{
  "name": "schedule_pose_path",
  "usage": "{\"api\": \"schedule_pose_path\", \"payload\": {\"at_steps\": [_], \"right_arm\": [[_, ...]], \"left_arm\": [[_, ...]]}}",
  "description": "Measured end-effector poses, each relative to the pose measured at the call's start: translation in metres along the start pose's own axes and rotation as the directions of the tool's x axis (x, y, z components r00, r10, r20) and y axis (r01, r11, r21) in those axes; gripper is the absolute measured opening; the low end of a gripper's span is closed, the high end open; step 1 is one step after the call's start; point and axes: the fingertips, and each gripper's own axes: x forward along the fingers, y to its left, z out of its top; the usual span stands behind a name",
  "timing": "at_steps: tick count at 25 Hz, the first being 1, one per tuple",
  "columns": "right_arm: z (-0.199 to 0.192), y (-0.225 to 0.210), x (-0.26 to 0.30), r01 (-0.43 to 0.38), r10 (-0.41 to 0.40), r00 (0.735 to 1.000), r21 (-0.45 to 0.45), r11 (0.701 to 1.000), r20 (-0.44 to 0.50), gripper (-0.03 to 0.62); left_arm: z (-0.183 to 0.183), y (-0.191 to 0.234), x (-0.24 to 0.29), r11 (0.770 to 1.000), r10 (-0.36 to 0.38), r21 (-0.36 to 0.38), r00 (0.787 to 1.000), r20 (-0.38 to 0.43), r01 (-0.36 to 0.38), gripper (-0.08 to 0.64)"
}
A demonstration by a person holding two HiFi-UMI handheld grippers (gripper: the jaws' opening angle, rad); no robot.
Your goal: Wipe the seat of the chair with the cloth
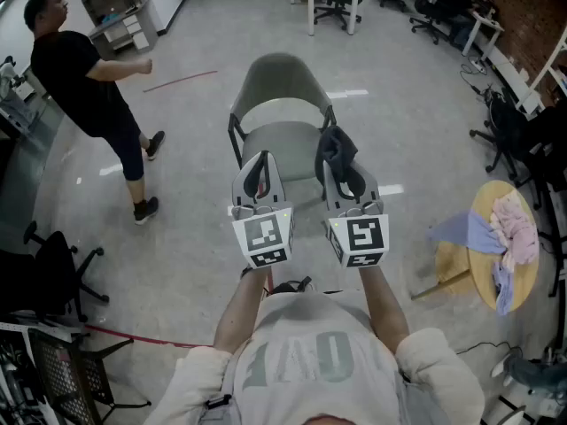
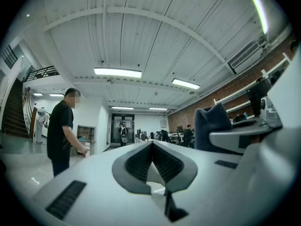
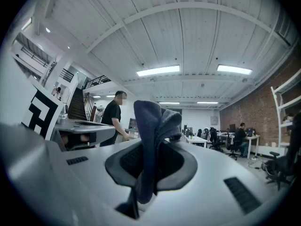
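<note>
Chair (image 1: 282, 87) stands on floor, straight ahead of both grippers. Seat (image 1: 279, 142) lies in front of jaws and lower down. Cloth (image 3: 153, 126) sticks up from right gripper (image 1: 344, 168), jaws pinching it; likely needs to tip down onto seat. Left gripper (image 1: 258, 165) just beside, jaws pressed together, nothing inside.

One grey chair (image 1: 282, 122). One dark cloth (image 1: 337, 147). Two claws: left claw (image 1: 259, 159), right claw (image 1: 344, 172). One standing person (image 1: 89, 78). One black office chair (image 1: 49, 273). One round wooden tabletop (image 1: 480, 277) bearing rags (image 1: 512, 228), too heaped to count.
</note>
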Motion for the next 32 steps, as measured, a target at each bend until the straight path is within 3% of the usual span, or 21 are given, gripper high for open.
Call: {"api": "schedule_pose_path", "payload": {"at_steps": [9,16,23,32], "right_arm": [[-0.012,-0.003,0.003,-0.012,0.013,1.000,0.018,1.000,-0.027,0.049],[-0.026,0.004,0.011,-0.067,0.071,0.996,0.081,0.994,-0.047,0.049],[-0.032,0.010,0.020,-0.121,0.125,0.991,0.077,0.990,-0.056,0.049],[-0.047,-0.028,0.043,-0.062,0.069,0.996,0.104,0.993,-0.062,0.049]], "left_arm": [[0.001,-0.006,0.005,1.000,-0.008,0.002,1.000,0.016,0.008,0.015],[-0.003,-0.002,0.004,1.000,0.002,0.013,1.000,0.026,-0.003,0.015],[-0.009,0.012,0.013,0.999,0.043,0.008,0.999,0.011,-0.043,0.015],[-0.013,0.000,0.059,1.000,-0.010,0.027,1.000,0.025,0.009,0.015]]}}
